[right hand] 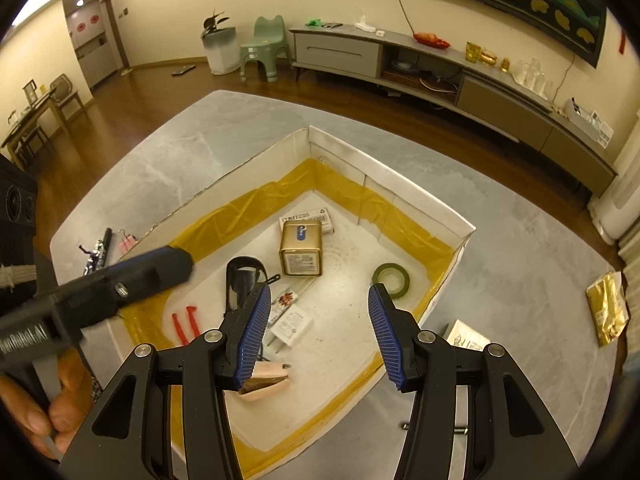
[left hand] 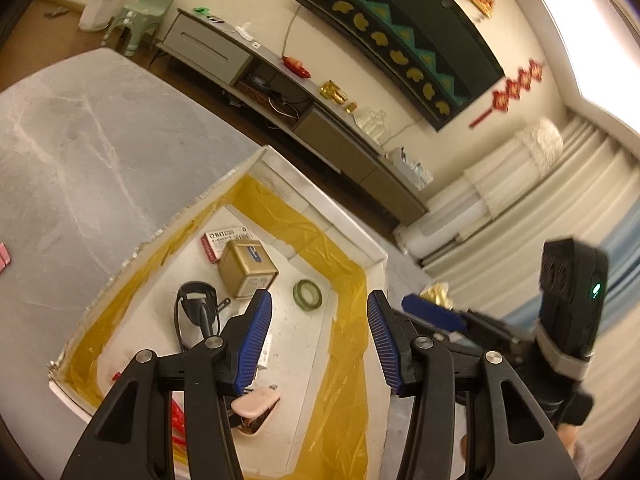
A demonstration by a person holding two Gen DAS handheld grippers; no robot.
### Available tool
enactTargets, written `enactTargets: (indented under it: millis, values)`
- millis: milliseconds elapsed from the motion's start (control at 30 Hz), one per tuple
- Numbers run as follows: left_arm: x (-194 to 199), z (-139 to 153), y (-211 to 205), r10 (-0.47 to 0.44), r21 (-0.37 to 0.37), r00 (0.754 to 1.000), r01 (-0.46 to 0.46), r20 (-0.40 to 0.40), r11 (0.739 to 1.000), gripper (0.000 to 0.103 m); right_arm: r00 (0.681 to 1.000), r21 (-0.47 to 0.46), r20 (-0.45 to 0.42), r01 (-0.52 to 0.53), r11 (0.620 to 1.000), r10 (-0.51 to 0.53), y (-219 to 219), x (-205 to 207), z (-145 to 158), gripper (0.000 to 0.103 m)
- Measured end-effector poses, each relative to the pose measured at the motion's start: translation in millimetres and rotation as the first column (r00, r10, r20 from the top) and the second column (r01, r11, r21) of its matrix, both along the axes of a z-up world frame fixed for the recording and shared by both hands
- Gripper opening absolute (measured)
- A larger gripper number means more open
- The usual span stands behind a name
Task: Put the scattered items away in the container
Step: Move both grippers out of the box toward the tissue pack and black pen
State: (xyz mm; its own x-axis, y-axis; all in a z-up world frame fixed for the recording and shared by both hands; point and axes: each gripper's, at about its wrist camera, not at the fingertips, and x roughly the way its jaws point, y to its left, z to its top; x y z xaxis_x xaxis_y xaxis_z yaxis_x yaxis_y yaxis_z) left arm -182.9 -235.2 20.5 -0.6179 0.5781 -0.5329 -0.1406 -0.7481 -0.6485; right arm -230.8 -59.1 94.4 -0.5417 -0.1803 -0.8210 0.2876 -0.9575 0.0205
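Observation:
A white cardboard box (right hand: 400,184) lined with yellow tape (left hand: 344,264) stands on a grey marble table (right hand: 520,240). Inside lie a gold tin (right hand: 301,249), a green tape roll (right hand: 391,278), a black handheld device (right hand: 242,280), a pink stapler (right hand: 266,380), red strips (right hand: 182,326) and white cartons (right hand: 316,218). My left gripper (left hand: 319,312) hovers open over the box with nothing in it. My right gripper (right hand: 319,300) is also open and empty above the box. In the left wrist view, the gold tin (left hand: 248,268), tape roll (left hand: 307,295) and stapler (left hand: 256,402) show below the fingers.
On the table outside the box lie a gold packet (right hand: 606,308), a white booklet (right hand: 466,336), a small bolt (right hand: 434,428), a pink binder clip (right hand: 128,242) and a black pen-like item (right hand: 98,250). A hand (right hand: 40,412) holds the left tool. A TV cabinet (right hand: 440,76) lines the far wall.

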Motion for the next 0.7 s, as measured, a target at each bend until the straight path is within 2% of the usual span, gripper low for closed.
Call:
enactTargets:
  millis: [100,400,700]
  values:
    - [8,2,12,-0.020,-0.052,1.000,0.020,-0.002,0.998,0.050,1.000,-0.002,-0.001,0.002,1.000,-0.002,3,7,2,0.054]
    - [37,13,37,-0.052,-0.143,0.998,0.048,-0.022,0.989,0.050,1.000,-0.012,0.000,0.012,1.000,-0.012,14,29,8,0.054]
    - [67,32,52,-0.050,-0.222,0.996,0.031,-0.077,0.975,0.050,1.000,-0.033,-0.020,0.022,0.999,-0.023,24,56,20,0.054]
